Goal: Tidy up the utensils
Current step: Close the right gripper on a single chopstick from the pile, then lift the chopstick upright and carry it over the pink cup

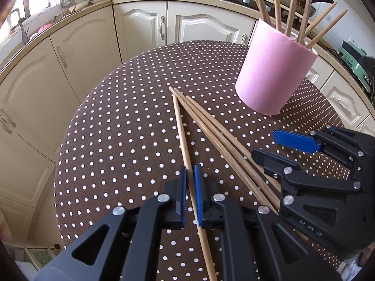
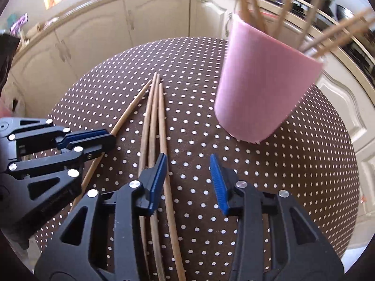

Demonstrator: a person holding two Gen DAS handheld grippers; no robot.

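Left gripper [image 1: 190,196] clamped on one loose chopstick [image 1: 181,128] on the dotted table [image 1: 117,128]; right gripper [image 2: 188,182] stands apart, pads off the three chopsticks [image 2: 153,121] beside it. Light, stiff, slick wood — likely rolls, so grip mid-shaft, then into the pink cup [image 1: 274,70] nearby.

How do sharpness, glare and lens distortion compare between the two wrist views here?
Left wrist view: sharp throughout; the pink cup and loose chopsticks are crisp, with window glare blown out at upper left. Right wrist view: the cup and the chopsticks standing in it are smeared by motion blur, the window washed out. Both: strong fisheye bending of the cabinets and dark corners.
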